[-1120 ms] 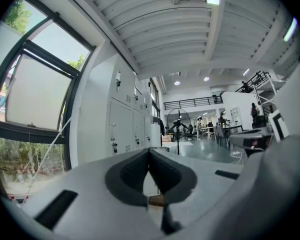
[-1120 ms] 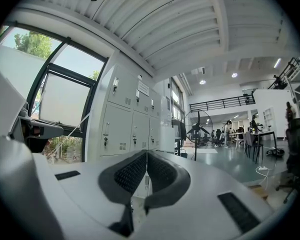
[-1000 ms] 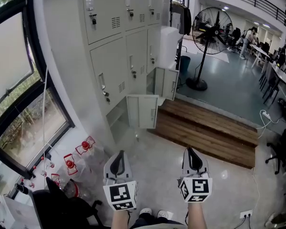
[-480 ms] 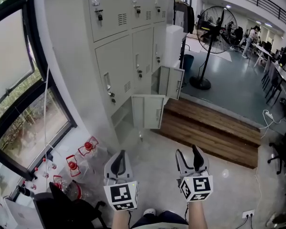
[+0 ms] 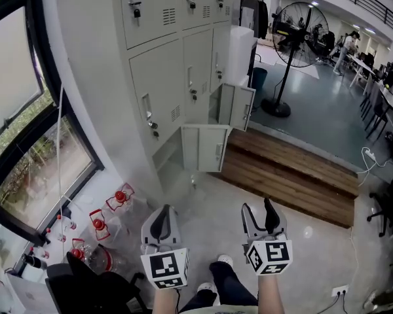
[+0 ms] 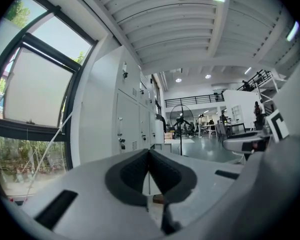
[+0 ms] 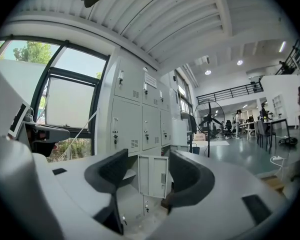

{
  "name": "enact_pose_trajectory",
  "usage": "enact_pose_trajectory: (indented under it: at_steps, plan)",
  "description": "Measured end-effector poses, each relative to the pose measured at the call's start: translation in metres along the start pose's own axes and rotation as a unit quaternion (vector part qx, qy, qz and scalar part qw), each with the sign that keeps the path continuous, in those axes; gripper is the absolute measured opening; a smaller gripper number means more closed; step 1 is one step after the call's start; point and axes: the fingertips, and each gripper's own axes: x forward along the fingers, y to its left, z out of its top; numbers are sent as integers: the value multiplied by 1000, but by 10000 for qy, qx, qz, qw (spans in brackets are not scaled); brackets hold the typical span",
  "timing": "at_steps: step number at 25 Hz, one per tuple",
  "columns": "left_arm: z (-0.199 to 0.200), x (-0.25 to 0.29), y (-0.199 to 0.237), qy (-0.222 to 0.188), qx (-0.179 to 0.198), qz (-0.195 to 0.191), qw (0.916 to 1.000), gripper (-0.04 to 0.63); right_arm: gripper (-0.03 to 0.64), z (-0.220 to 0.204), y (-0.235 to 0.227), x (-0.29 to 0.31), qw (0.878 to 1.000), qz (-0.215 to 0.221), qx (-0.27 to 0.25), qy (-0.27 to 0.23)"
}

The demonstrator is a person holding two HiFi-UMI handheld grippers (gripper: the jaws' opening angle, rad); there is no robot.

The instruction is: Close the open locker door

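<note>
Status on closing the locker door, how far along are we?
Done: nothing yet. The lower locker door hangs wide open, and a second door beyond it is open too. In hand: the right gripper faces the lower door from well short; its jaws have just been opening, nothing between them. The left gripper is shut and empty. Left: reach the door and push it flush.

Fan (image 5: 299,34): I've got it upright on the grey floor, beyond the platform.
Platform (image 5: 295,182): wooden step, bare.
Bottles (image 5: 97,226): red-capped, clustered along the floor's edge below the window (image 5: 33,169).
</note>
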Motion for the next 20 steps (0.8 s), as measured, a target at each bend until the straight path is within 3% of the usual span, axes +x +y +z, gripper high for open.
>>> enact_pose_trajectory:
  at_steps: [8, 20]
  plan:
    - [-9, 42, -3, 139, 14, 86, 9999, 3, 253, -10, -21, 42, 9999, 100, -8, 123]
    - [8, 170, -20, 127, 80, 462, 9988, 3, 253, -5, -91, 174, 9981, 594, -74, 164]
